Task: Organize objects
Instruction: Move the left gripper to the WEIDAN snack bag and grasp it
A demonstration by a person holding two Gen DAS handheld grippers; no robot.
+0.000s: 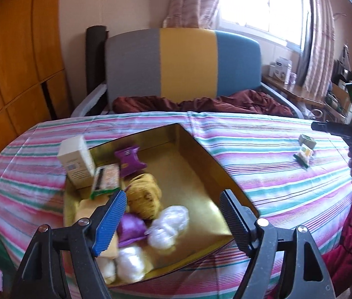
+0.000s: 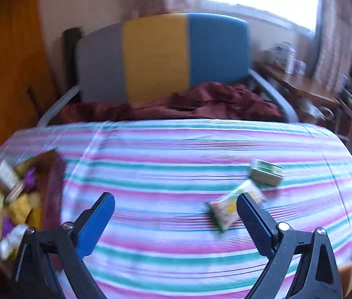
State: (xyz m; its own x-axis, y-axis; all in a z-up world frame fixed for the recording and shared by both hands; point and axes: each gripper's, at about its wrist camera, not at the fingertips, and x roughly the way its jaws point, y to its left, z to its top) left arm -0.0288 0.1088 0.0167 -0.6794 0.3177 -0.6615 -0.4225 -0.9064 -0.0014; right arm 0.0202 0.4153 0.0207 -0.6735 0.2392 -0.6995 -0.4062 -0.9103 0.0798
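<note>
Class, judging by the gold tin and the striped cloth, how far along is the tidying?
Done: the gold tin already holds a white box, purple packets and wrapped snacks. In hand: nothing; both the left gripper and right gripper are open. Left: the green box and the snack packet on the striped cloth.

Red sleeve (image 1: 350, 244), black tool (image 1: 173, 214), blue pad (image 1: 110, 221)
</note>
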